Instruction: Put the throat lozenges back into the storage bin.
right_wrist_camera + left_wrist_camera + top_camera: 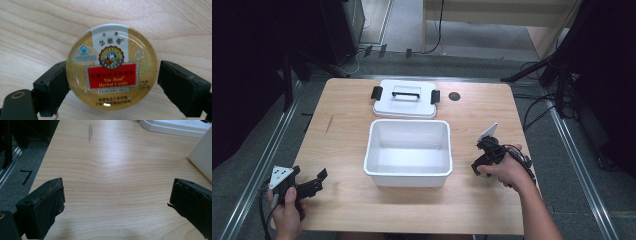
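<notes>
Right of the white bin (408, 172), the right gripper (111, 82) clasps a candy tin (111, 66), likely bin-bound next; the left gripper (117, 202) gapes empty.

In the left gripper view, the picture's edges cut off the white plastic tub (203, 157) and its flat white lid (175, 126). The small print on the round gold candy tin (111, 66) is too blurred to read.

A round gold candy tin (111, 67) with a red "Nin Jiom Herbal Candy" label and a white band up top lies flat on the pale wooden table, label facing up. Over at centre, the open white rectangular plastic bin (408, 150) stands upright, its white lid (405, 99) with black handle and latches flat just behind.
</notes>
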A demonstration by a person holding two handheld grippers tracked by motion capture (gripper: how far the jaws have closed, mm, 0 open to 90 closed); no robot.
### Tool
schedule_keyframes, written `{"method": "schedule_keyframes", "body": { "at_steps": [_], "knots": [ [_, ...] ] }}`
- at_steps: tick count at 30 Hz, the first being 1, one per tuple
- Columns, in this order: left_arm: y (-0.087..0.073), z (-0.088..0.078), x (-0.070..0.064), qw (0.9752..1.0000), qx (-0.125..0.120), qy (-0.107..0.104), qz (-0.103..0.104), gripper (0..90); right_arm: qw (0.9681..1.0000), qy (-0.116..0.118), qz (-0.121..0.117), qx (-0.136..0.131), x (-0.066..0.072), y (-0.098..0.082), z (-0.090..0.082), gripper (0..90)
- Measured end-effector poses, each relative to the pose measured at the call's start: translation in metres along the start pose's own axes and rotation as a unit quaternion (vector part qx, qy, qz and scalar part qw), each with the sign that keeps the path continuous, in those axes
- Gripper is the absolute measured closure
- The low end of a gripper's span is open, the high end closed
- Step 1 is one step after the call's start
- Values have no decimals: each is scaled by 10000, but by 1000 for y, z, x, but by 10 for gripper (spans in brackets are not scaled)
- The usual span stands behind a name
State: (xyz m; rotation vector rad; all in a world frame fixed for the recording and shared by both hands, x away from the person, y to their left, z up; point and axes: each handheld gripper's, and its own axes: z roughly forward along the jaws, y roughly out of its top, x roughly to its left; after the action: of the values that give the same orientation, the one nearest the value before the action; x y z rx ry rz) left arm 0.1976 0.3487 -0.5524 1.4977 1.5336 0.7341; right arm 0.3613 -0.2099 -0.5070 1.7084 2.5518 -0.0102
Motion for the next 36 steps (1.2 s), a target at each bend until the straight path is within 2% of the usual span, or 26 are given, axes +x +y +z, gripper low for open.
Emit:
{"method": "schedule_keyframes", "body": {
  "at_steps": [5,12,16,25,36],
  "knots": [
    [0,0,0,10000,15,-6,4,1,10000,62,-35,27,2,3,3,198],
    [0,0,0,10000,19,-5,3,1,9998,152,-84,-65,1,4,-1,204],
    [0,1,0,10000,10,-3,5,1,9997,187,-92,-141,0,4,-9,205],
    [0,0,0,10000,19,-9,15,1,9987,233,-384,-238,7,6,-36,205],
    [0,0,0,10000,14,-13,0,1,9957,282,-780,-420,22,14,-79,204]
  ]
}}
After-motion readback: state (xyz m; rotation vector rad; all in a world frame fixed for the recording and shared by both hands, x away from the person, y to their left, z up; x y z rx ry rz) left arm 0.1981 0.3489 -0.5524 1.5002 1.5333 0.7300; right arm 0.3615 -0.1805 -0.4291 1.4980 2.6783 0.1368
